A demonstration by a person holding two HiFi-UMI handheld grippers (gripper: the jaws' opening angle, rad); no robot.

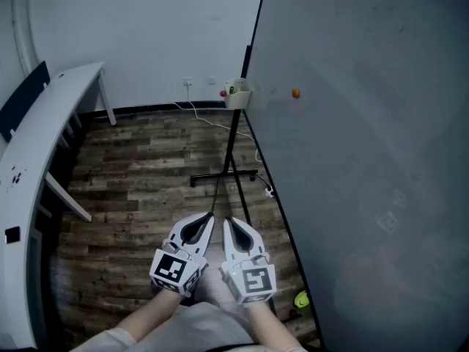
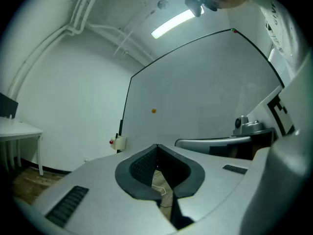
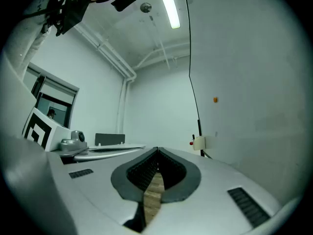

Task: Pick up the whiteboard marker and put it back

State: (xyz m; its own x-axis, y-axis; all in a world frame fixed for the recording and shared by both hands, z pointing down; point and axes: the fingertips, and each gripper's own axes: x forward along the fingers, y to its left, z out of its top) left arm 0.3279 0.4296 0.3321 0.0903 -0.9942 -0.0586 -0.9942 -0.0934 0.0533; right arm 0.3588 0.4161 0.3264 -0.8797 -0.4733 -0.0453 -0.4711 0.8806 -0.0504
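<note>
I judge pickup not begun: left gripper (image 1: 201,227) and right gripper (image 1: 233,229) closed, empty; next, reach the small box (image 1: 237,94) at 12 o'clock.

A small cream holder box (image 1: 237,94) hangs on the left edge of the upright whiteboard (image 1: 366,160), far across the room. A tiny red-ended piece (image 1: 223,93) sticks out at its left side. It is too small to tell whether that is the whiteboard marker.
</note>
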